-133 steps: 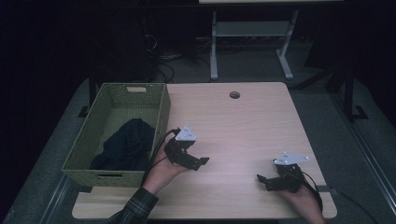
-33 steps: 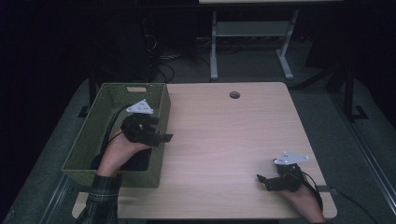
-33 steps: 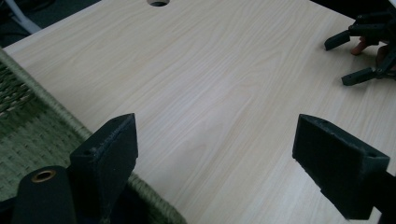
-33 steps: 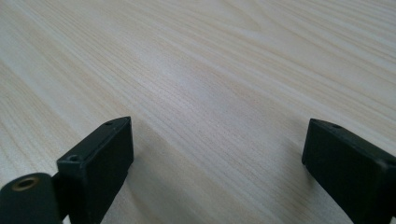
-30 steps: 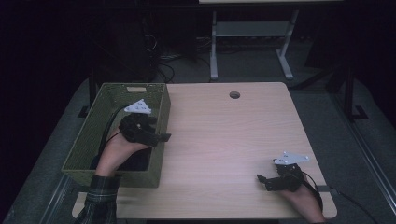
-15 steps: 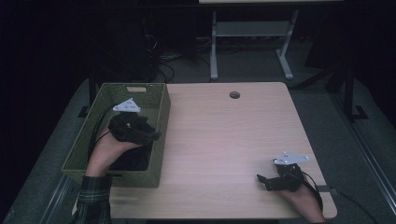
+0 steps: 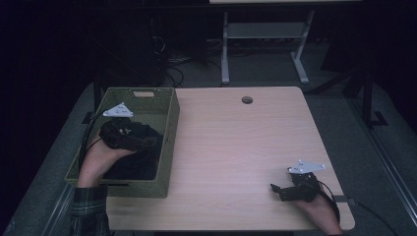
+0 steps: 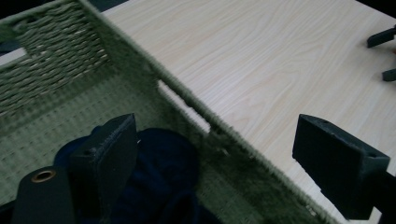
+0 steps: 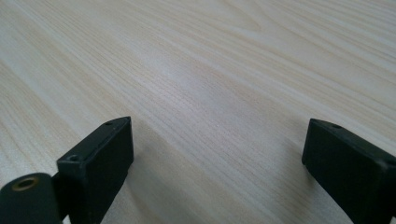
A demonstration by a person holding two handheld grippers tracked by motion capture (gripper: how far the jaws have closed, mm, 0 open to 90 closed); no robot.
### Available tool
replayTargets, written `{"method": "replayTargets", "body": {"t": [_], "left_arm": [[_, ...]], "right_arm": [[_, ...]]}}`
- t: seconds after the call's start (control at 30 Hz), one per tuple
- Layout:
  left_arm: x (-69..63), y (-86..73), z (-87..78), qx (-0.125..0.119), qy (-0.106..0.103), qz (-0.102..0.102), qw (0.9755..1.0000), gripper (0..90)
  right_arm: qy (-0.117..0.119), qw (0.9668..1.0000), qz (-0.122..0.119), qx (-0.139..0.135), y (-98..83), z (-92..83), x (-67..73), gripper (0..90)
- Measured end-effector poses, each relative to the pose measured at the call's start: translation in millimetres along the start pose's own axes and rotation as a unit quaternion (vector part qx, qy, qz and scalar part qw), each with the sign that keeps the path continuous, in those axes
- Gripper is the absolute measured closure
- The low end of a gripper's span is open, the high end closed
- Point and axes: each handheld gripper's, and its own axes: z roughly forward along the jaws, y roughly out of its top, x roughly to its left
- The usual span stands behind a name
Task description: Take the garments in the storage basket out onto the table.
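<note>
The right gripper (image 7: 277, 191) rests low on the table (image 7: 246, 147) at the near right corner, jaws spread wide over bare wood, the hand behind it lying flat and idle. Farther off, well to its left, the left gripper (image 7: 142, 142) is inside the green woven basket (image 7: 169, 123), jaws released and wide apart. In the left gripper view one jaw stands over the dark blue cloth (image 8: 163, 172) bunched on the basket floor, while the other hangs out past the basket's wall, over the table. The step in hand looks like the reach for the cloth, with no grasp made yet. The next move calls for shifting both jaws inside the wall, dropping onto the bundle and clenching on a fold. The left forearm comes in from the near edge, wrist bent down into the basket.
</note>
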Motion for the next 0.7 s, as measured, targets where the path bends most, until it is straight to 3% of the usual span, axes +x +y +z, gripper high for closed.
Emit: {"method": "replayTargets", "body": {"t": [0.43, 0.7], "left_arm": [[19.7, -15.4, -12.5, 0.008, 0.033, -0.023, 0.9992, 13.9], [31.7, -26.3, -14.2, 0.025, 0.053, -0.037, 0.9976, 13.9]], "right_arm": [[0.0, 1.0, 0.001, 0.0, 0.0, 0.0, 0.1, 8.6], [0.0, 1.0, 0.001, 0.0, 0.0, 0.0, 0.1, 8.6]]}}
